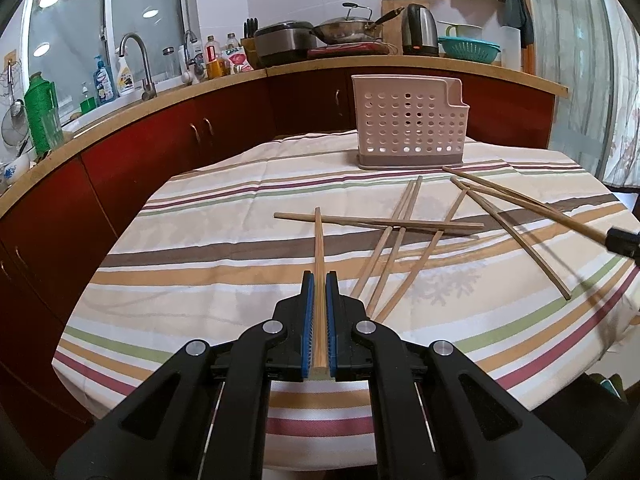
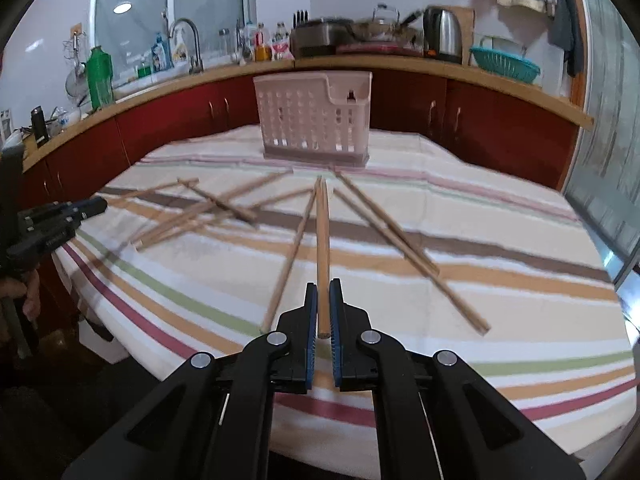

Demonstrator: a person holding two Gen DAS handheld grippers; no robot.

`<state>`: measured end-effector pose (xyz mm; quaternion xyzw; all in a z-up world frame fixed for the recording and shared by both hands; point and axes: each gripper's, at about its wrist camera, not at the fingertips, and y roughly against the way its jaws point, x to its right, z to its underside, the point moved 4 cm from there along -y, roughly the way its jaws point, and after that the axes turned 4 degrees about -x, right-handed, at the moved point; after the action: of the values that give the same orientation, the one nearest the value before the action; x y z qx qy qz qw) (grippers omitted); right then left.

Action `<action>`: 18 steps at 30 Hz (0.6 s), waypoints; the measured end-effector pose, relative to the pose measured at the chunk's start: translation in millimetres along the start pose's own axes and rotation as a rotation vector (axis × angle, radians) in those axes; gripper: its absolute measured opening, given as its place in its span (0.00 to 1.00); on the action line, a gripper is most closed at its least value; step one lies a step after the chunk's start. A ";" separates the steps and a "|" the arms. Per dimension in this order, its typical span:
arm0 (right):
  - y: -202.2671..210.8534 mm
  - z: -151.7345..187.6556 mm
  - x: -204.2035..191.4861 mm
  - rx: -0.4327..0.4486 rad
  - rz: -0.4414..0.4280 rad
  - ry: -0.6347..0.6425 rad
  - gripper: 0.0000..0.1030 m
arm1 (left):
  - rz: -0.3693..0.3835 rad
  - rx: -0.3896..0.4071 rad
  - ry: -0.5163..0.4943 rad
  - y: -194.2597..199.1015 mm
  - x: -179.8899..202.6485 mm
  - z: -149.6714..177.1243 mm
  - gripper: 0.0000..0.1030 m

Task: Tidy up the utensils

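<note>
The left tool [image 1: 320,284] pinches one chopstick [image 1: 319,248] lengthwise; the right tool [image 2: 323,292] pinches another chopstick [image 2: 322,240]. Loose chopsticks [image 1: 400,240] lie crossed on the striped bench [image 1: 200,240] before the holder [image 1: 408,120]. Only the right view shows a hand [image 2: 28,296].

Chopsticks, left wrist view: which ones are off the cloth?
Two: the chopstick clamped in the left gripper, and the chopstick held by the right gripper.

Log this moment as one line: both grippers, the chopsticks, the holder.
left gripper: shut on chopstick | right gripper: shut on chopstick | loose chopsticks: scattered on tablecloth | utensil holder: upright
</note>
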<state>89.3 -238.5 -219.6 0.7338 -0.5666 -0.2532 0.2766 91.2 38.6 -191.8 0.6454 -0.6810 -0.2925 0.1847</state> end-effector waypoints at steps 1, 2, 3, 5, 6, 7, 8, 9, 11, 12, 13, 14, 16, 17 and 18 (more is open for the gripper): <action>-1.9 2.8 0.4 -0.014 -0.002 -0.004 0.07 | 0.000 0.000 -0.001 0.0 0.2 0.1 0.06; -3.4 5.3 0.8 -0.024 -0.001 -0.006 0.07 | 0.000 0.000 -0.001 0.1 0.1 0.7 0.06; -4.4 6.8 0.2 -0.031 -0.003 -0.006 0.07 | 0.002 0.000 -0.001 0.3 -0.1 0.5 0.06; -4.9 9.7 -1.1 -0.042 -0.002 -0.001 0.07 | 0.000 0.000 0.000 0.1 0.3 0.9 0.06; -5.1 11.0 -1.1 -0.045 -0.001 -0.001 0.07 | 0.001 0.000 0.002 0.0 0.5 1.1 0.06; -5.8 12.7 -0.7 -0.051 -0.001 -0.003 0.07 | 0.001 0.000 0.002 0.0 0.6 1.4 0.06; -6.4 14.7 0.0 -0.054 0.005 -0.004 0.07 | 0.002 -0.001 0.002 -0.1 0.7 2.1 0.06; -7.3 16.9 1.1 -0.060 0.008 -0.007 0.07 | 0.002 -0.002 0.001 -0.4 1.7 2.6 0.06; -8.8 20.3 6.3 -0.061 0.007 -0.026 0.07 | 0.003 -0.001 0.000 -0.2 1.7 3.1 0.06; -10.0 22.5 10.0 -0.063 -0.003 -0.051 0.07 | 0.002 -0.002 0.000 -0.4 1.3 2.8 0.06; -11.0 24.0 12.3 -0.065 -0.011 -0.068 0.07 | 0.002 -0.003 0.000 -0.4 1.6 3.1 0.06; -12.8 25.7 14.9 -0.067 -0.015 -0.083 0.07 | 0.003 -0.003 0.000 -0.3 1.0 4.0 0.06; -16.0 28.2 16.7 -0.075 -0.004 -0.086 0.07 | 0.003 -0.002 0.000 -0.1 1.5 4.1 0.06; -17.2 29.6 17.0 -0.081 -0.003 -0.086 0.07 | 0.003 -0.002 0.000 -0.3 0.9 4.0 0.06; -17.6 30.5 16.7 -0.084 -0.002 -0.084 0.07 | 0.003 -0.003 0.000 -0.5 1.1 4.1 0.06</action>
<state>84.5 -254.7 -254.7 0.7110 -0.5657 -0.3075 0.2828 88.8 38.2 -195.3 0.6443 -0.6814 -0.2931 0.1862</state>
